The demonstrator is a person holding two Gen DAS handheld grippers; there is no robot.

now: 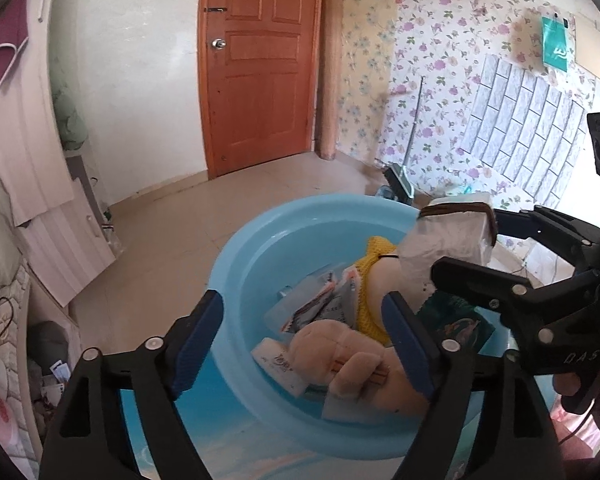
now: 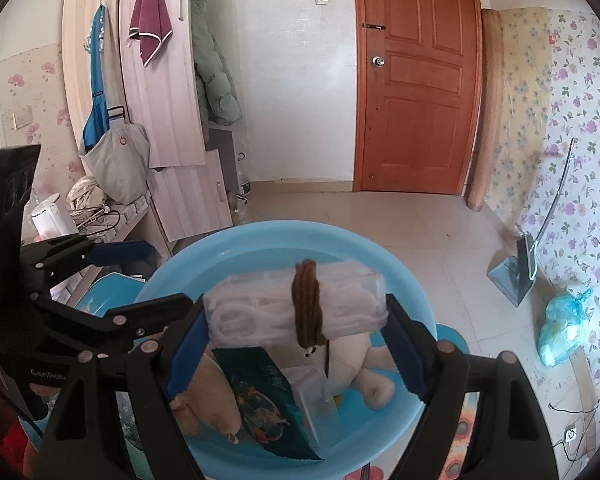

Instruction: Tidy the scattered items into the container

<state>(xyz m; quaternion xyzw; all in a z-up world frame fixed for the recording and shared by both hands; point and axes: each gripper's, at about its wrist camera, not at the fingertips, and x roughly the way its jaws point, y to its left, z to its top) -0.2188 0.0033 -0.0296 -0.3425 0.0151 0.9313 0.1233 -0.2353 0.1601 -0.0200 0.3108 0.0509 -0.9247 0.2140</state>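
Floral wallpaper and a wooden door (image 2: 416, 80) back a blue basin (image 2: 404, 276). Over it, the right gripper (image 2: 296, 344) clamps a clear box (image 2: 256, 312) between its pads. Beside it, the left gripper (image 1: 304, 340) gapes empty above a plush toy (image 1: 340, 360) in the basin.

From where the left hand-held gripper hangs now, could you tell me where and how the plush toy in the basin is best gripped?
Grip the plush toy across its tan head end, coming down from above. That end lies nearest, topmost and bare between the open fingers of the left hand-held gripper, and looks soft enough to squeeze. Its yellow-knit middle runs under the right hand-held gripper and the packet it holds, so avoid that part.
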